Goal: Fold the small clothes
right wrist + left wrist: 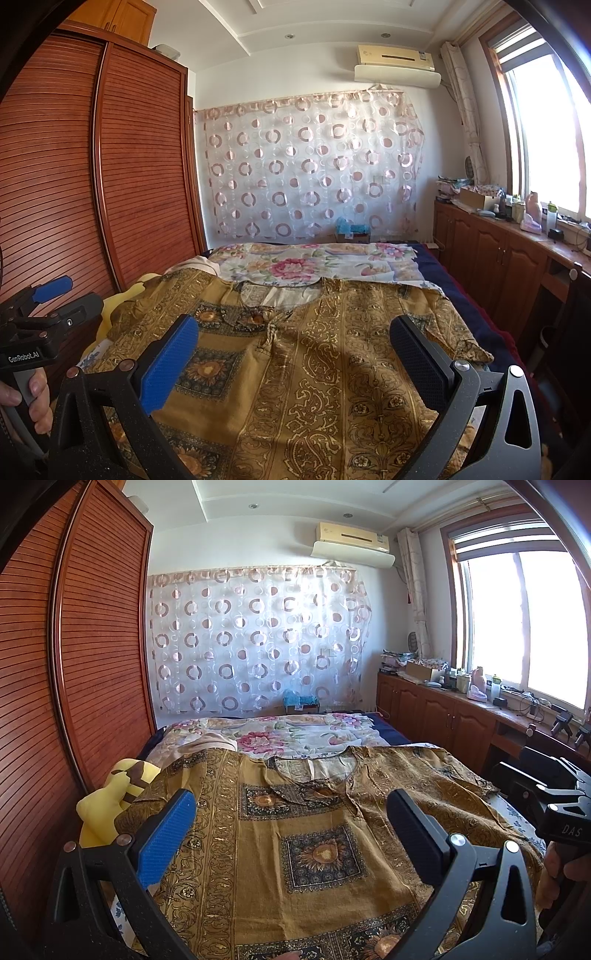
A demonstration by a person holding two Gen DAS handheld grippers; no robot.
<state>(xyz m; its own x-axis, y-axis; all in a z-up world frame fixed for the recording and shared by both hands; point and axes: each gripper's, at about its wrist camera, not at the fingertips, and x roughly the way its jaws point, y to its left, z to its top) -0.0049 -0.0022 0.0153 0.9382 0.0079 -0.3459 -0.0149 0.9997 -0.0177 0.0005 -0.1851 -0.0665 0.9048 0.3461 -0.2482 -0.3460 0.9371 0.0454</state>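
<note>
While shirt lies flat on bed, L tongs & R tongs gape, holding nothing.

Mustard patterned shirt, spread flat, bed

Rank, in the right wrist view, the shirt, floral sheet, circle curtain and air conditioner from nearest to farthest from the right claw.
1. Shirt, spread right under the right claw.
2. Floral sheet, beyond the collar.
3. Circle curtain, on the far wall.
4. Air conditioner, above it.

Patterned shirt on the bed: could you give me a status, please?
Left gripper, right gripper open, empty. Patterned shirt flat, unfolded. Yellow plush toy at its left sleeve.
</note>
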